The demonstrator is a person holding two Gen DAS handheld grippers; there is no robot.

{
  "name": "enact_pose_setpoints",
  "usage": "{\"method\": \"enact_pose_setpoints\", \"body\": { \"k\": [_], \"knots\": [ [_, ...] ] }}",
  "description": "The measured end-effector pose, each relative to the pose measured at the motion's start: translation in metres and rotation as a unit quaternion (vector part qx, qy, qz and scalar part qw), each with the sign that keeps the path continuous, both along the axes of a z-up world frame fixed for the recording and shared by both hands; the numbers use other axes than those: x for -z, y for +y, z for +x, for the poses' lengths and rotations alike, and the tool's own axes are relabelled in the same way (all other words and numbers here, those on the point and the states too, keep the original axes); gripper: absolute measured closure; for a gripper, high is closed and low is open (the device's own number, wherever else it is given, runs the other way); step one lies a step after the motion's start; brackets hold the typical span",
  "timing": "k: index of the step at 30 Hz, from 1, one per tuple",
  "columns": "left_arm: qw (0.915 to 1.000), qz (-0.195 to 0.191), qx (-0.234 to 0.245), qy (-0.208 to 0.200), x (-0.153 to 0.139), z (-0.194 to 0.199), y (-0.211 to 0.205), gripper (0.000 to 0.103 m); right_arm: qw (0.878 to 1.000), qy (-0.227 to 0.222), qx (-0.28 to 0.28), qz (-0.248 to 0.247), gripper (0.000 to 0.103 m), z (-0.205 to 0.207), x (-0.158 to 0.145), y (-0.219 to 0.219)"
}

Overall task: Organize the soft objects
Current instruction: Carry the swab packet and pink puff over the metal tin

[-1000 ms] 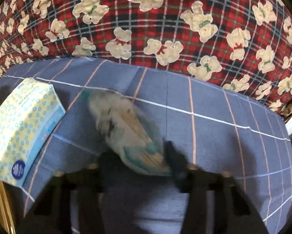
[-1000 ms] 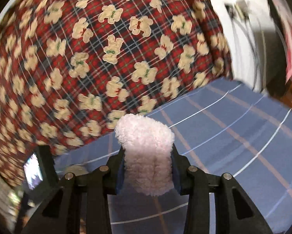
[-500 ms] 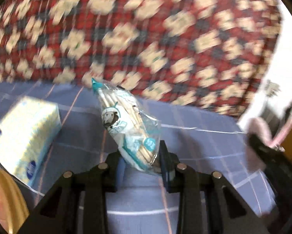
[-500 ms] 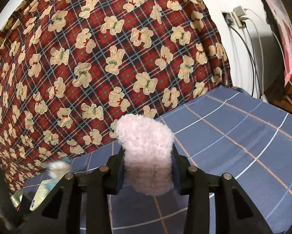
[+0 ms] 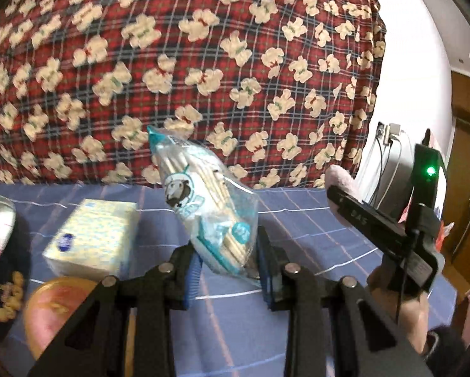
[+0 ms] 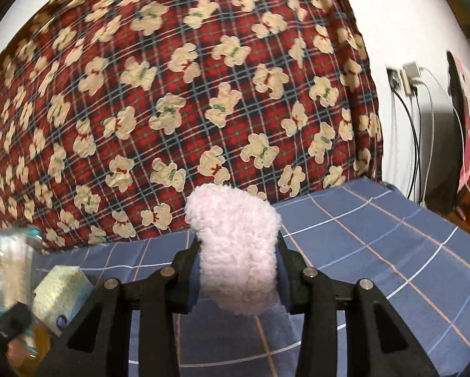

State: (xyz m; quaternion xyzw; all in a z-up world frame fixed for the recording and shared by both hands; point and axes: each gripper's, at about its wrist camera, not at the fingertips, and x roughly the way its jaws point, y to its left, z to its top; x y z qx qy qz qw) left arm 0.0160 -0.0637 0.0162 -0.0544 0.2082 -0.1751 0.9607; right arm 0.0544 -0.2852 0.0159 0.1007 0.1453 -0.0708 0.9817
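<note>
blue checked bed sheet, tissue pack lying on it

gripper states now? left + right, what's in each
Left gripper: shut on the clear packet of cotton swabs, lifted off the blue sheet.
Right gripper: shut on the pink fluffy item.

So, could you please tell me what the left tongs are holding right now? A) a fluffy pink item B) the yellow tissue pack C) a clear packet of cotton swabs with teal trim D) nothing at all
C: in the left wrist view the left tongs grip the clear teal-trimmed swab packet, while the fluffy pink item sits in the right tongs and the yellow tissue pack lies on the blue sheet.
</note>
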Motion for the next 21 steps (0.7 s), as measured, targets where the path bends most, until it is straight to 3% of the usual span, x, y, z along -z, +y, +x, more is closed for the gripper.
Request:
{"method": "enact_pose_setpoints", "body": {
  "k": [9, 21],
  "knots": [
    [0.9974, 0.06, -0.02, -0.035, -0.006, -0.031, 0.027, 0.073, 0.999, 0.002, 0.028, -0.021, 0.061, -0.01, 0.003, 0.018],
    [0.997, 0.062, -0.012, -0.044, -0.002, -0.045, 0.052, 0.073, 0.998, -0.019, 0.006, -0.055, 0.061, -0.065, -0.001, 0.068]
  ]
}}
